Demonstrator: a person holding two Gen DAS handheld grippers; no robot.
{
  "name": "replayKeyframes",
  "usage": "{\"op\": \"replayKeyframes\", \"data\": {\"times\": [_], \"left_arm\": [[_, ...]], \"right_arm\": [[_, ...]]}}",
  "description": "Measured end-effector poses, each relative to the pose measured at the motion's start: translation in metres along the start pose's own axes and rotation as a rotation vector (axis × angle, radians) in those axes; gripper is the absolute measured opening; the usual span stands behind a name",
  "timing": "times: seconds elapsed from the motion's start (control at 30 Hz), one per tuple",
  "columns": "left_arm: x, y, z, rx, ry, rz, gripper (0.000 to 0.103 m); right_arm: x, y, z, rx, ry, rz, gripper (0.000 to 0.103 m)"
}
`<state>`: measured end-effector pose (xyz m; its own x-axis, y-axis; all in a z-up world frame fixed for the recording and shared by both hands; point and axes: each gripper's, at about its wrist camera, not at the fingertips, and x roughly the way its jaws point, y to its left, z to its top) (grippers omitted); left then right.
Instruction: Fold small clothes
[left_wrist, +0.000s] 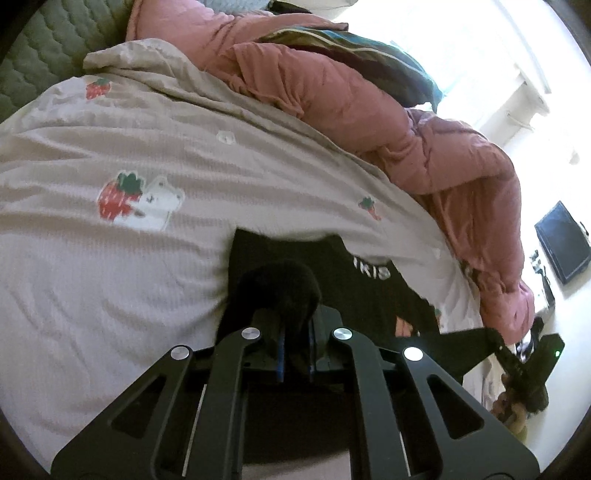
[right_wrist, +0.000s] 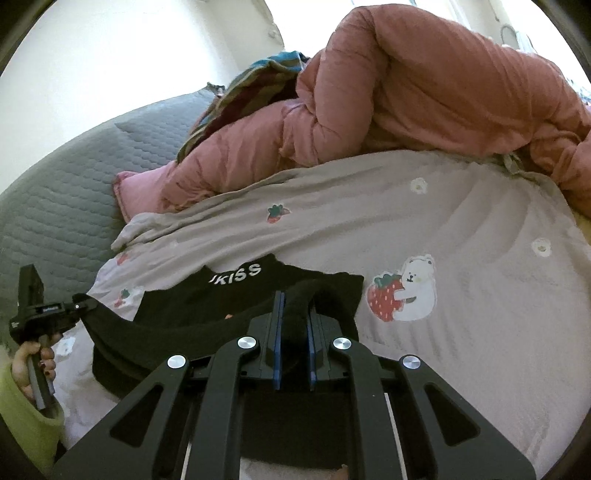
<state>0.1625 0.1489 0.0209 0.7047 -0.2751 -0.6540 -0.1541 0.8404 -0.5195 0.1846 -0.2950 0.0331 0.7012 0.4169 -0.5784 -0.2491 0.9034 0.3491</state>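
A small black garment (left_wrist: 373, 295) with white lettering lies on a pale bedsheet printed with strawberries and bears (left_wrist: 110, 166). My left gripper (left_wrist: 295, 332) is shut on a bunched edge of the garment. In the right wrist view the same black garment (right_wrist: 236, 295) shows the letters "KISS", and my right gripper (right_wrist: 293, 328) is shut on another bunched edge of it. Each gripper shows in the other's view: the right gripper (left_wrist: 517, 365) at the right edge, the left gripper (right_wrist: 40, 314) at the left, held by a hand in a yellow-green sleeve.
A bulky pink duvet (right_wrist: 424, 92) is heaped along the far side of the bed, with a striped cloth (right_wrist: 255, 81) on it. A grey quilted cover (right_wrist: 55, 184) lies at the left. A dark screen (left_wrist: 563, 240) hangs on the bright wall.
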Motion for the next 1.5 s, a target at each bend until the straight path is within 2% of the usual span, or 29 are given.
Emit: {"op": "replayKeyframes", "data": {"times": [0.2, 0.3, 0.5, 0.7, 0.77, 0.8, 0.83, 0.87, 0.93, 1.1, 1.2, 1.3, 1.4, 1.5], "left_arm": [[0.026, 0.006, 0.026, -0.022, 0.002, -0.002, 0.002], [0.044, 0.012, 0.033, -0.028, 0.024, 0.031, 0.002], [0.075, 0.035, 0.02, -0.079, 0.079, 0.056, 0.005], [0.072, 0.043, 0.019, -0.09, 0.086, 0.024, 0.009], [0.064, 0.042, 0.019, -0.09, 0.065, 0.013, 0.023], [0.058, 0.041, 0.019, -0.093, 0.04, 0.024, 0.053], [0.053, 0.039, 0.021, -0.08, 0.019, 0.04, 0.065], [0.05, 0.038, 0.022, -0.067, 0.008, 0.046, 0.064], [0.044, 0.035, 0.024, -0.042, 0.002, 0.052, 0.052], [0.032, 0.019, 0.021, 0.026, -0.027, 0.093, 0.052], [0.027, 0.006, 0.016, 0.085, -0.038, 0.112, 0.052], [0.031, -0.001, 0.009, 0.115, -0.016, 0.11, 0.053], [0.041, 0.0, 0.002, 0.128, 0.011, 0.139, 0.053], [0.051, 0.004, -0.001, 0.134, 0.043, 0.168, 0.053]], "right_arm": [[0.036, -0.018, 0.013, 0.075, 0.051, -0.041, 0.009], [0.055, -0.025, 0.015, 0.107, 0.082, -0.054, 0.009], [0.088, -0.033, 0.009, 0.145, 0.149, -0.1, 0.009], [0.097, -0.044, 0.008, 0.203, 0.165, -0.08, 0.012], [0.094, -0.048, 0.01, 0.224, 0.159, -0.054, 0.015], [0.092, -0.048, 0.011, 0.221, 0.153, -0.048, 0.021], [0.087, -0.047, 0.013, 0.207, 0.135, -0.059, 0.037], [0.084, -0.047, 0.015, 0.199, 0.124, -0.069, 0.045], [0.077, -0.046, 0.019, 0.183, 0.112, -0.101, 0.048], [0.054, -0.028, 0.016, 0.06, 0.058, -0.199, 0.048], [0.047, -0.011, 0.007, -0.023, 0.047, -0.196, 0.048], [0.051, 0.008, -0.004, -0.119, 0.073, -0.204, 0.048], [0.059, 0.018, -0.012, -0.179, 0.098, -0.225, 0.05], [0.072, 0.018, -0.012, -0.179, 0.132, -0.24, 0.051]]}}
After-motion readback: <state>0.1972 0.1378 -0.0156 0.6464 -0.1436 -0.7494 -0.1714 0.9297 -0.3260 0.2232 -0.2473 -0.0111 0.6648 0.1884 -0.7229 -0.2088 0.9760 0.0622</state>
